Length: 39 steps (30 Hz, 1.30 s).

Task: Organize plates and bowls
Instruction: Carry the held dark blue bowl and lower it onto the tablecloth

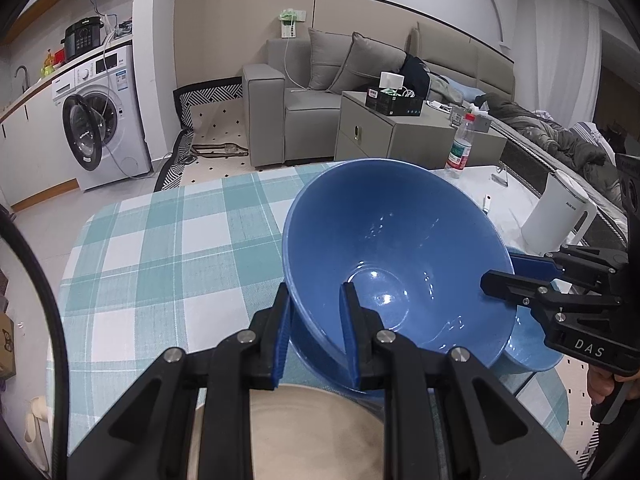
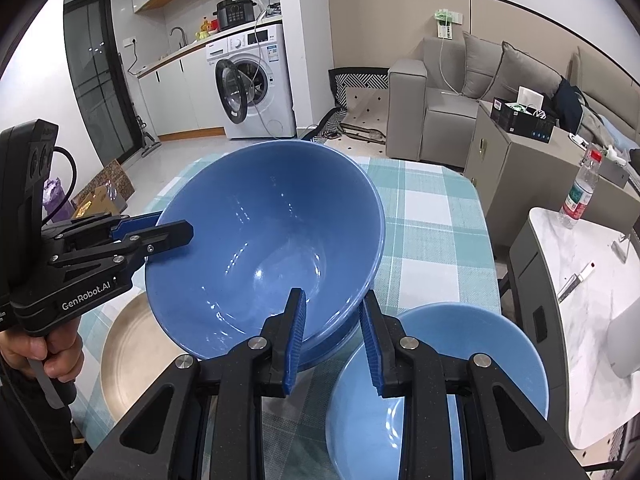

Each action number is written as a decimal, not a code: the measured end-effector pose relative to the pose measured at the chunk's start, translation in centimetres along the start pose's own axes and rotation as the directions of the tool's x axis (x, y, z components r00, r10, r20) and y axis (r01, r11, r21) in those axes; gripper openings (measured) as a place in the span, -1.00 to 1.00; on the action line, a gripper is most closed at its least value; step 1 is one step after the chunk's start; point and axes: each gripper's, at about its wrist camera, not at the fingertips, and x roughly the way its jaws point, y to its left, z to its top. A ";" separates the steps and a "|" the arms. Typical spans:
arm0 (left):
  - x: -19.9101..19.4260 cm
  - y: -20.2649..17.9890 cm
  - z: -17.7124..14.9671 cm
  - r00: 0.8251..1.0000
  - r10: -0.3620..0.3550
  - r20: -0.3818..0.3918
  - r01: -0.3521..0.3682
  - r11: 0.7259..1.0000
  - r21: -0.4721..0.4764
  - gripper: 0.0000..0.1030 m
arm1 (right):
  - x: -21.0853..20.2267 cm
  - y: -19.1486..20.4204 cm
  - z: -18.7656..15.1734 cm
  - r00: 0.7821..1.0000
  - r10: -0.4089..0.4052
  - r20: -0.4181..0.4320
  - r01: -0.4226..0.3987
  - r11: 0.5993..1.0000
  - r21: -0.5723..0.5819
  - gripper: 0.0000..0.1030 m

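A large deep blue bowl hangs tilted just above the checked table, gripped at opposite sides of its rim. My left gripper is shut on the bowl's near wall, one finger inside and one outside. My right gripper is shut on the opposite rim in the same way. A smaller light blue bowl sits on the table under the right gripper. A beige plate lies below the left gripper, partly hidden by its fingers.
The table wears a teal checked cloth. Beside it stands a white marble table with a water bottle and a white kettle. A grey cabinet and a sofa are behind.
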 end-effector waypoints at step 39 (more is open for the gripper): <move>3.3 0.7 -1.7 0.993 0.042 -0.107 -0.041 0.999 0.008 -0.50 | 3.6 1.8 -1.3 0.994 -0.067 -0.087 0.062 0.996 -0.065 -0.44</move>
